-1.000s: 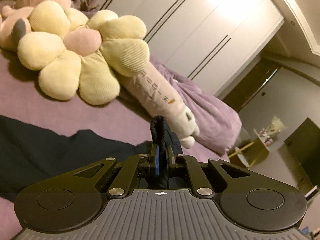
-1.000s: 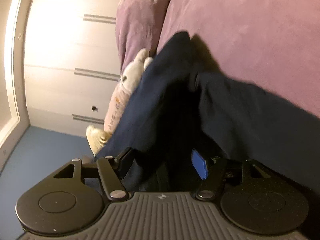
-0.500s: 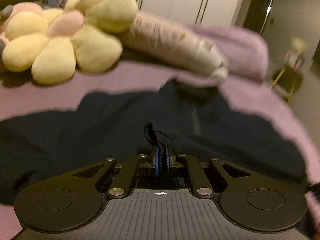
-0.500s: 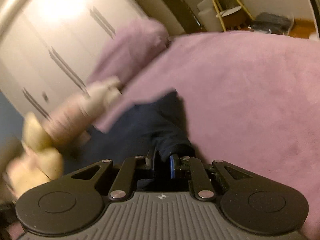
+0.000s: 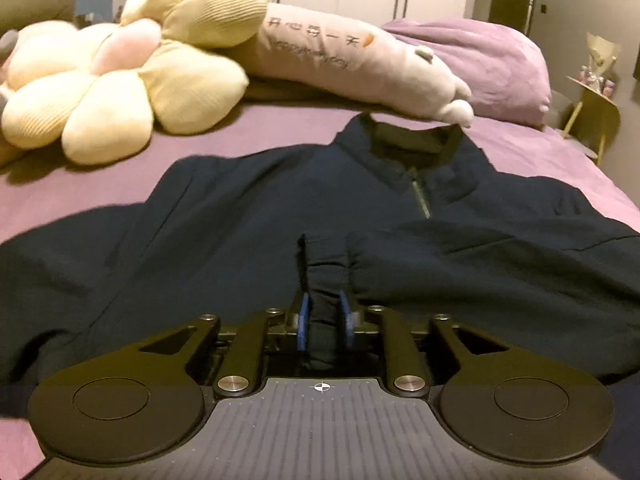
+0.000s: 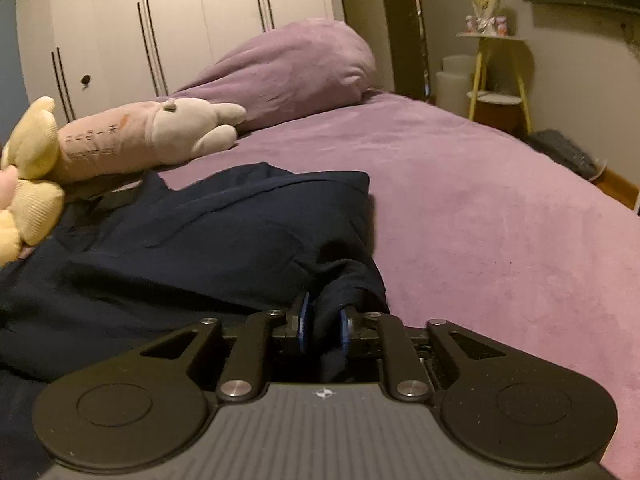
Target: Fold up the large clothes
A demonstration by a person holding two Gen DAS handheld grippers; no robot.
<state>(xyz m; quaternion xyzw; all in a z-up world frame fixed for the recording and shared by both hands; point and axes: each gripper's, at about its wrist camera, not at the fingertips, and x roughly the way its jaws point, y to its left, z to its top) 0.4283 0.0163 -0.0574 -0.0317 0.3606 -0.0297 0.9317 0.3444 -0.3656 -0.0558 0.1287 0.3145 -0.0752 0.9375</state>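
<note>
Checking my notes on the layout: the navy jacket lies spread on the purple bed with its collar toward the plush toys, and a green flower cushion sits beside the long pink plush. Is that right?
Not quite: the flower cushion is pale yellow with a pink centre, not green, as the left wrist view shows. The navy jacket does lie spread on the purple bed, collar toward the long pink plush.

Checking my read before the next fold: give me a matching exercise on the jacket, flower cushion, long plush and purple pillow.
1 navy jacket
2 flower cushion
3 long plush
4 purple pillow

a far right, at the bed's head
b printed characters along its side
c spread flat, zip up
d pale yellow petals, pink centre

Pairs: 1-c, 2-d, 3-b, 4-a
</note>
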